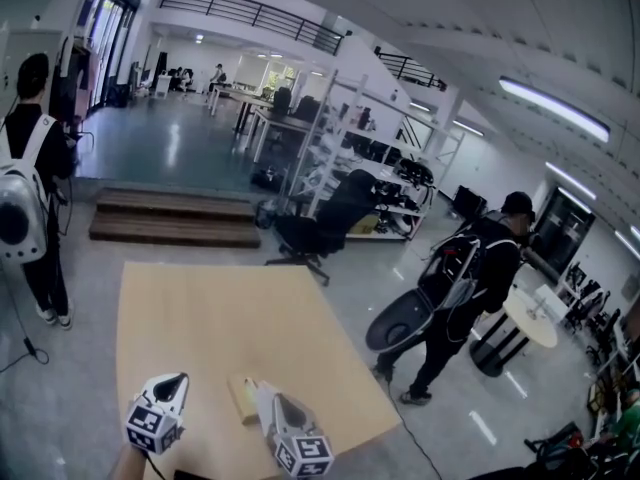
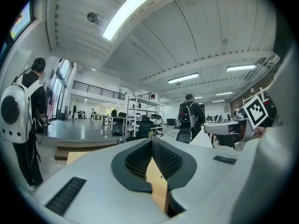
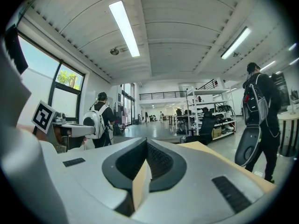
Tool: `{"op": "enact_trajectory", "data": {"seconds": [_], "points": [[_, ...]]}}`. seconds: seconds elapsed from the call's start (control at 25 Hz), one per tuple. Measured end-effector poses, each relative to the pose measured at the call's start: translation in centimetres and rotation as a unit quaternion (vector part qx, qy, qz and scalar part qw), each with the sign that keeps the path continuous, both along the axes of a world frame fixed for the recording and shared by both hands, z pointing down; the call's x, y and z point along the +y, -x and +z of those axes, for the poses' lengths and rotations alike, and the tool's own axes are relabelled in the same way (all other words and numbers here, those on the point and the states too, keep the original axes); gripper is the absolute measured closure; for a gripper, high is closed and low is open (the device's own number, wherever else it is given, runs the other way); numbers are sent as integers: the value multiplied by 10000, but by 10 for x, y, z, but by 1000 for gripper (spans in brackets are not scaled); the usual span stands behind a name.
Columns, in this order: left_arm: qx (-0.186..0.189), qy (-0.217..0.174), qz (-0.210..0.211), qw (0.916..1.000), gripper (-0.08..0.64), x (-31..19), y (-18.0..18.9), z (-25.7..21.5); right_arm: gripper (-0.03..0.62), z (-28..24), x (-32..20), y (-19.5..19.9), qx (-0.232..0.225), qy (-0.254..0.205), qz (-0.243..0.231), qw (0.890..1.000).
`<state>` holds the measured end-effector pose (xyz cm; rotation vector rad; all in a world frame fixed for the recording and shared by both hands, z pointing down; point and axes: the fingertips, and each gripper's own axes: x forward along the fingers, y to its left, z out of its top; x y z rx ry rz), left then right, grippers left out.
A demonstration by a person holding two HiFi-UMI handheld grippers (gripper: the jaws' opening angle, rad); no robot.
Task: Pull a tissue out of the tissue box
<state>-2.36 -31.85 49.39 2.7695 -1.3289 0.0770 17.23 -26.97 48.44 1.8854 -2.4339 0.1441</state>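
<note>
A small tan box (image 1: 241,399), seemingly the tissue box, lies on the wooden table (image 1: 230,318) near its front edge; no tissue shows. My left gripper (image 1: 179,379) hovers just left of the box, its jaws closed tip to tip with nothing between them (image 2: 152,141). My right gripper (image 1: 262,389) sits right beside the box on its other side, also shut and empty (image 3: 146,142). Each gripper view looks level across the room and shows the other gripper at its edge: the right gripper (image 2: 223,127) and the left gripper (image 3: 88,130).
A person with a white backpack (image 1: 28,193) stands left of the table. A person in black (image 1: 478,280) walks past its right side, by a round white table (image 1: 532,320). An office chair (image 1: 312,230) and low wooden steps (image 1: 172,218) lie beyond the far edge.
</note>
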Motion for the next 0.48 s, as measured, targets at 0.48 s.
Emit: {"op": "enact_trajectory", "data": {"seconds": [0.48], "points": [[22, 10, -48, 10000, 552, 4, -1, 0, 586, 0, 4, -4, 2, -1, -11, 10000]]}}
